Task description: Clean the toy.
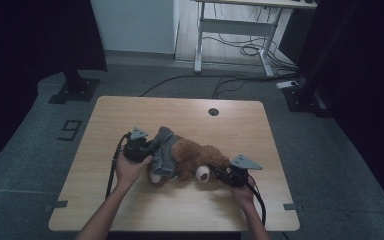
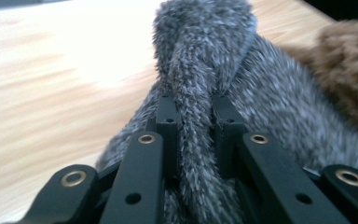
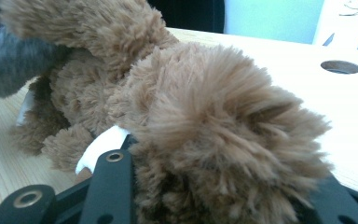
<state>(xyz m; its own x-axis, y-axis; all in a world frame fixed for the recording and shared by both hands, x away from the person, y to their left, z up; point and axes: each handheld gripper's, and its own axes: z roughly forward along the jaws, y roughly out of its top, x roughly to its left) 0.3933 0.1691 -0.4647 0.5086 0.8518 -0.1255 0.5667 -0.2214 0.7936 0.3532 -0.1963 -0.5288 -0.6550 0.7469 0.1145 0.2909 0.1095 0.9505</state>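
Teddy bear lying mid-table between two grippers

The teddy bear [image 1: 195, 160] is laid at the centre of the table [image 1: 130, 112], its garment [image 1: 165, 150] at frame left against the left gripper [image 1: 147, 150]; the right gripper [image 1: 219, 174] is set at its lower right; the cable hole [image 1: 213, 111] lies above.

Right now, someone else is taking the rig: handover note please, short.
Left gripper: shut on a fold of the grey garment, which is bunched over one end of the teddy bear.
Right gripper: jaws around brown fur at the bear's other end; fur hides the tips, so the grip can't be confirmed.
Bear lies on its side near the middle of the table.
Done: both ends engaged.
Left: whether the garment is going on or coming off can't be told; check before pulling.
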